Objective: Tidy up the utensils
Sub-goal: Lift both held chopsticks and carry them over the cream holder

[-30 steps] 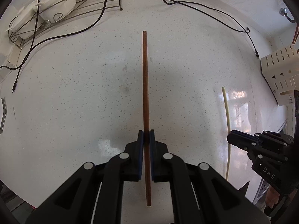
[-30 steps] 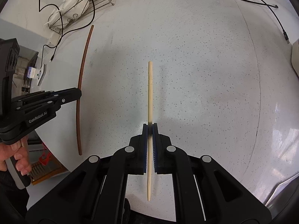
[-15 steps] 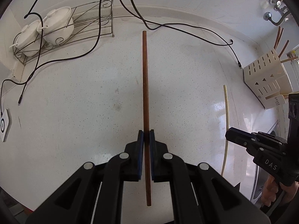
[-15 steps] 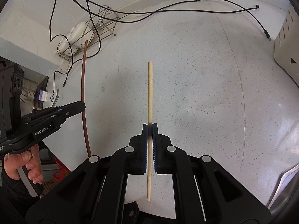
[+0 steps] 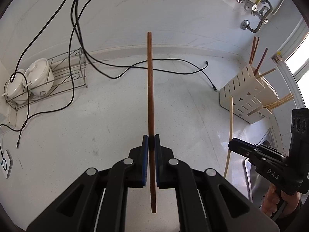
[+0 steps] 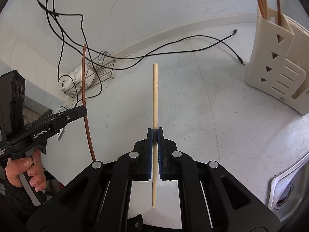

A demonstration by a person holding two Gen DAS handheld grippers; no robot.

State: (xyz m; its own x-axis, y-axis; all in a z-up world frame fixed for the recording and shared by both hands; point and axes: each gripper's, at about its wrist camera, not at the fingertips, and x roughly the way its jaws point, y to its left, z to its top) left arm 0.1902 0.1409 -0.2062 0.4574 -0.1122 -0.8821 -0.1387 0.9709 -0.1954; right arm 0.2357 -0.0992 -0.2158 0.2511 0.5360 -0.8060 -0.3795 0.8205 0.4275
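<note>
Gripping a brown chopstick [image 5: 150,89], the left gripper [image 5: 151,141] is seen clenched, blue pads pressed on the stick a little below its middle; the stick is held clear of the white speckled counter [image 5: 108,119], one end pointing toward the back wall, the other hanging between the gripper's arms.

Right gripper [image 6: 155,133]: clenched likewise on a pale bamboo chopstick [image 6: 154,96], the blunt end forward, the pointed end toward the camera, lifted off the counter.

Cream slotted utensil holder [image 5: 245,98]: stood upright at the counter's right side beside the steel sink [image 6: 285,185]; several brown chopsticks [image 5: 255,56] are lodged in its rear compartment, pale ones [image 5: 280,101] in a nearer one.

Wire rack [image 5: 63,75]: placed at the far left against the wall, two white lidded pots [image 5: 29,81] set in it.

Black cables [image 5: 135,67]: trailed loosely across the counter and up the wall.

A bare hand [image 6: 25,170] is seen wrapped round the left gripper's handle.
</note>
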